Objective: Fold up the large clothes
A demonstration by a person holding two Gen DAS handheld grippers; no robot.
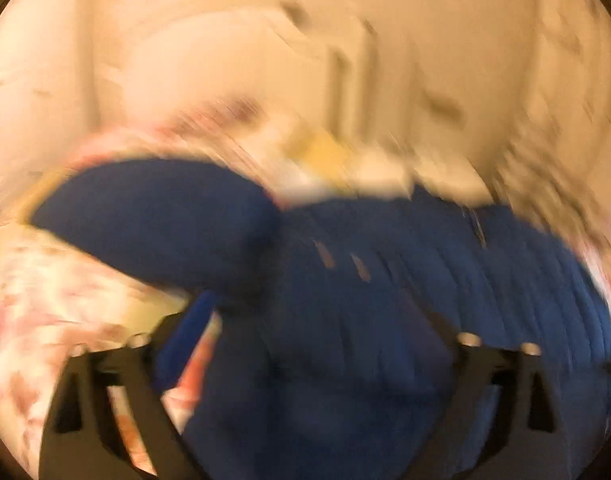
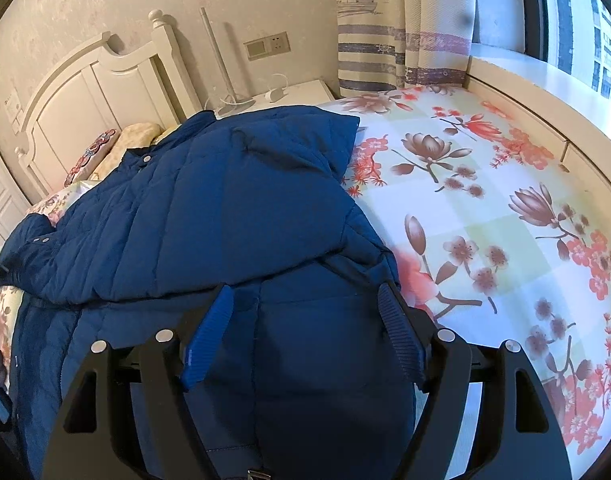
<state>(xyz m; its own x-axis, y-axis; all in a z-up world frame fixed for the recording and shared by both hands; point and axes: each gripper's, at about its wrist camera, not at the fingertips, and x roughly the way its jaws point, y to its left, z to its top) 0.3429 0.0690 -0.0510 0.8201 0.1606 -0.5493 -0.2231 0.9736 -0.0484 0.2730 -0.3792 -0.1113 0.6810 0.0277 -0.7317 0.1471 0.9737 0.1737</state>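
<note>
Right wrist view shows the blue quilted jacket [image 2: 209, 208] lying on the bed [image 2: 485, 216], over the flower-printed sheet, with its collar end toward the headboard [image 2: 85, 104] and its hem end nearest the camera. One sleeve or side panel lies doubled across the body of the jacket, away from the headboard side, which I judge to be a first fold already laid in.

The right hand-held gripper [image 2: 305, 312] stands with its jaws partly apart, a bulge of jacket fabric filling the space between the blue pads [image 2: 209, 332]. Whether the pads press on that cloth or merely straddle it cannot be told. Its placement near the hem, farthest from the headboard, suggests it steadies or prepares to lift that end.

Left wrist view is heavily blurred. The left hand-held gripper [image 1: 305, 320] shows its jaws wide, with nothing clamped; the jacket [image 1: 385, 300] lies below and ahead of it, between it and the headboard end. One blue pad [image 1: 185, 340] is discernible on the left finger; the other is not.

Judgement: folding is under way, not complete.
</note>
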